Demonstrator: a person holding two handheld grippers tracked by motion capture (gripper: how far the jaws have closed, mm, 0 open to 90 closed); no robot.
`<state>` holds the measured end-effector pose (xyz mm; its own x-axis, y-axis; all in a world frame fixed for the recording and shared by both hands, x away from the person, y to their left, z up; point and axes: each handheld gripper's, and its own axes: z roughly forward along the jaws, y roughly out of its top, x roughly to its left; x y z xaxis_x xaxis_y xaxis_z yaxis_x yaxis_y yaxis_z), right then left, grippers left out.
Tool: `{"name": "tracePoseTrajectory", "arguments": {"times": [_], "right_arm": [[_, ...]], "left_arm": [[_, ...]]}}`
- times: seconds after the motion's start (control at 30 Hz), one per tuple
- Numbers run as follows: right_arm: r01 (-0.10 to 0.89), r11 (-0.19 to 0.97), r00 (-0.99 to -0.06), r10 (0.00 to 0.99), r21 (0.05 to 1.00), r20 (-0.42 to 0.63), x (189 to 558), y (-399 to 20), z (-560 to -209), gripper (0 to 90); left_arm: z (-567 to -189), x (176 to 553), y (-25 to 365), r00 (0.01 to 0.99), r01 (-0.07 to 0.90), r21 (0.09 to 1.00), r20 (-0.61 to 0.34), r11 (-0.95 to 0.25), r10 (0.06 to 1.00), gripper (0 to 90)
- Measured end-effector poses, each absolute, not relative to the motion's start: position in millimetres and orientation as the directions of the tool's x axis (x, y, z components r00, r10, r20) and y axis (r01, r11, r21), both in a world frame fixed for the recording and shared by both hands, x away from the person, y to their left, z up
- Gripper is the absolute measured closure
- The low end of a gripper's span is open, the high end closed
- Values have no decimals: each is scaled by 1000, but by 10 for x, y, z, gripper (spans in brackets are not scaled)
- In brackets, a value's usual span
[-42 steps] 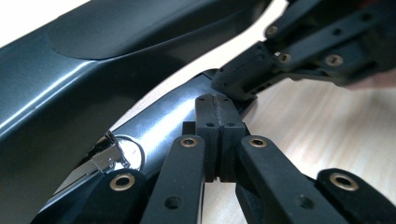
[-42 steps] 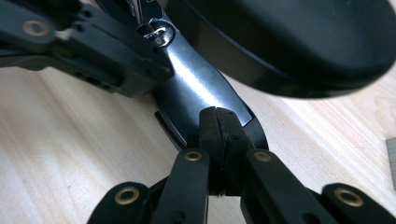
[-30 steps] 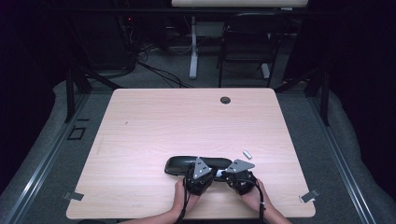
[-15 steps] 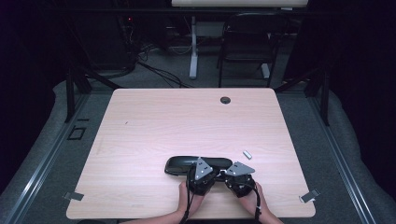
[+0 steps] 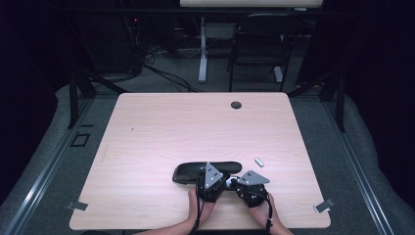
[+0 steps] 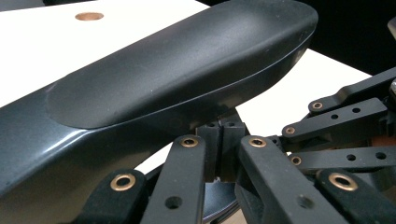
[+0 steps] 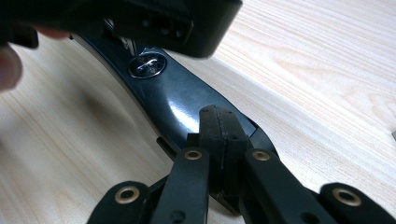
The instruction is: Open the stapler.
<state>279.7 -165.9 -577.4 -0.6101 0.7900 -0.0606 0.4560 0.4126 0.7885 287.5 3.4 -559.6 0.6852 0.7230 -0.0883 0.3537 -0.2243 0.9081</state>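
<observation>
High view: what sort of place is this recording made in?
Probably a lab or recording workspace: a bare wooden table with a cable grommet, cables on the floor behind, and a dark chair.

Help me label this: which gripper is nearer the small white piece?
The right gripper; the small white piece lies just past it, the left gripper farther off.

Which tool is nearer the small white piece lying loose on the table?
Right. The right tool sits just below and left of the small white piece, apart from it. The left tool is farther left, against the long black glossy plastic part.
</observation>
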Motion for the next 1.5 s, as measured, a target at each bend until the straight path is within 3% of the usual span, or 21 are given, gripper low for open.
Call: {"name": "tracePoseTrajectory", "arguments": {"times": [1.5], "right_arm": [[487,440,-627,778,754,-49,2859,-1646,-5714,900]], "left_arm": [[-5354,2903,202,683,353,918,-121,-180,720,900]]}}
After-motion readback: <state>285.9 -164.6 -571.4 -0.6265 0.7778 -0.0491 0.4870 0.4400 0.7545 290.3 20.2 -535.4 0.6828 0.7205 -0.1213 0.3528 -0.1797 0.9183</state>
